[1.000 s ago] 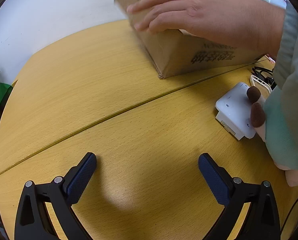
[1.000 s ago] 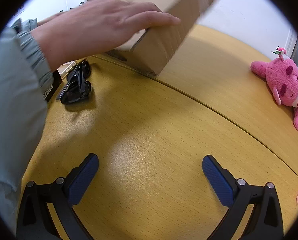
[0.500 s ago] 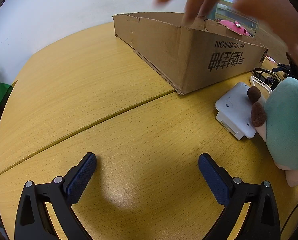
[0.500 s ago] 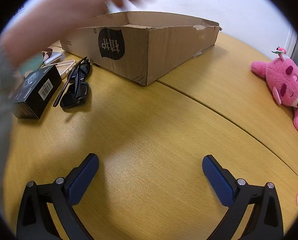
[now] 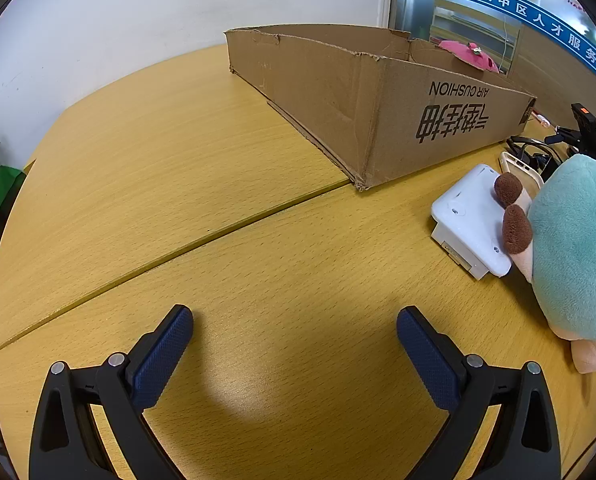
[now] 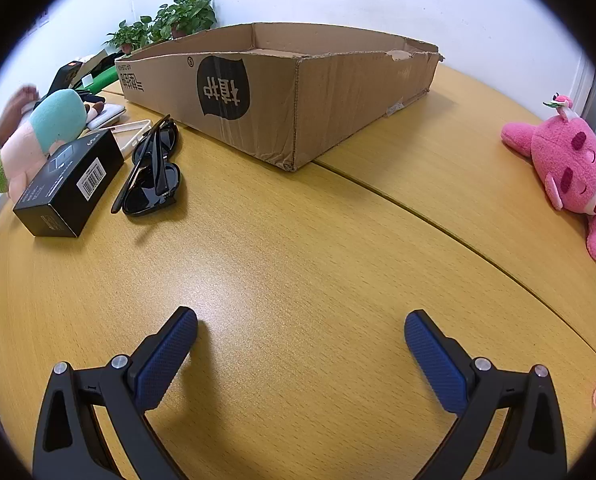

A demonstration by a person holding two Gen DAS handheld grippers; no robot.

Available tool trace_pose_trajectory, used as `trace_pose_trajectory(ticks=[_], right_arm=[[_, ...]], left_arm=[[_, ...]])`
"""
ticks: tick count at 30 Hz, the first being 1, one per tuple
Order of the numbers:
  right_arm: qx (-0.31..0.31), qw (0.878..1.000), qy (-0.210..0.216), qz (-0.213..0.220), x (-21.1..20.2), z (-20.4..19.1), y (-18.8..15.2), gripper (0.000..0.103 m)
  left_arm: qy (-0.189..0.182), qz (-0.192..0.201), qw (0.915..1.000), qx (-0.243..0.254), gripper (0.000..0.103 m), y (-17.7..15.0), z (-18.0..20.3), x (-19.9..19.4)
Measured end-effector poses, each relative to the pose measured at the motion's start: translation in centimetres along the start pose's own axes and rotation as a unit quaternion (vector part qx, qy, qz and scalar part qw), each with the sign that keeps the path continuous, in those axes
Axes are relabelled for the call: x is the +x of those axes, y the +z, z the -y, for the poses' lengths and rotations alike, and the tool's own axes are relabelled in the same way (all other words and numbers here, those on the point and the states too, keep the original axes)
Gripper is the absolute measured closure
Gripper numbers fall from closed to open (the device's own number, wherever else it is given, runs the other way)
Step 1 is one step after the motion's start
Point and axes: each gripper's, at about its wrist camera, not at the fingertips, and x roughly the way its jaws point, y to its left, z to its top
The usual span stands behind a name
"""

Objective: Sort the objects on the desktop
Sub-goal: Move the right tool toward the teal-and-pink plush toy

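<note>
Bare table [image 6: 298, 248] lies ahead of my fingers [image 6: 166, 356] through the frame's middle. At upper centre the cardboard box [image 6: 338, 96] walls off the way. Sunglasses [image 6: 154, 172] and a black box [image 6: 70, 184] crowd the left; a pink plush [image 6: 570, 168] blocks the right.

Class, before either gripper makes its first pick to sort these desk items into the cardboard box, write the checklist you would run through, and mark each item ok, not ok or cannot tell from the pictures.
1. Left gripper jaws open and holding nothing: ok.
2. Right gripper jaws open and holding nothing: ok.
3. Cardboard box set down on the table with its top open: ok.
4. Box interior free to take items: cannot tell, since only a strip of the floor shows.
5. Sunglasses apart from the black box, with room for the jaws: ok.
6. White device free to lift: not ok, the teal plush leans against it.
</note>
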Motion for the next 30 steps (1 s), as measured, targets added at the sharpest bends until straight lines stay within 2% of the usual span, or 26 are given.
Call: trace_pose_trajectory(ticks=[2, 5, 9, 13, 16, 18, 20, 22, 23, 25, 26, 28, 30], right_arm=[[0.009, 1.000, -0.007, 0.000, 0.1, -0.1, 0.2, 0.000], [0.054, 0.998, -0.040, -0.001, 0.1, -0.6, 0.6, 0.000], [0.119, 0.989, -0.087, -0.001, 0.5, -1.1, 0.9, 0.000], [0.161, 0.980, -0.115, -0.004, 0.7, -1.3, 1.0, 0.000], [0.188, 0.973, -0.128, -0.025, 1.1, -1.8, 1.5, 0.000], [0.187, 0.973, -0.128, -0.032, 0.8, -3.6, 1.4, 0.001], [0.177, 0.974, -0.142, -0.022, -0.2, -5.8, 1.6, 0.001], [0.160, 0.974, -0.161, 0.012, -2.4, -8.7, 2.3, 0.001], [0.157, 0.974, -0.163, 0.029, -3.6, -9.9, 2.8, 0.001], [0.151, 0.974, -0.158, 0.063, -6.0, -12.3, 4.2, 0.001], [0.148, 0.973, -0.155, 0.083, -7.3, -13.5, 4.9, 0.001], [0.139, 0.971, -0.153, 0.120, -9.4, -16.0, 6.5, 0.001], [0.126, 0.967, -0.164, 0.149, -10.7, -18.0, 7.9, 0.001]], left_arm=[[0.000, 0.000, 1.0000, 0.000, 0.000, 0.0, 0.0, 0.0], [0.000, 0.000, 1.0000, 0.000, 0.000, 0.0, 0.0, 0.0], [0.004, 0.000, 1.0000, -0.006, 0.000, 0.0, 0.0, 0.0], [0.038, 0.001, 0.9979, -0.053, 0.000, 0.6, 1.0, 0.0], [0.065, -0.010, 0.9935, -0.093, 0.000, -0.7, 1.6, -0.9], [0.073, -0.034, 0.9905, -0.111, 0.000, -0.7, 2.0, -1.1], [0.076, -0.042, 0.9877, -0.129, 0.001, -1.4, 2.3, -1.8], [0.078, -0.018, 0.9881, -0.132, 0.001, -1.7, 4.0, -3.8], [0.099, 0.005, 0.9872, -0.125, 0.001, -1.0, 5.9, -4.6], [0.150, 0.059, 0.9792, -0.123, 0.001, -0.6, 8.9, -8.3], [0.156, 0.087, 0.9760, -0.125, 0.001, -0.3, 10.4, -10.4], [0.134, 0.121, 0.9748, -0.131, 0.001, 0.2, 13.1, -13.7], [0.093, 0.135, 0.9778, -0.130, 0.001, 0.7, 15.5, -15.9]])
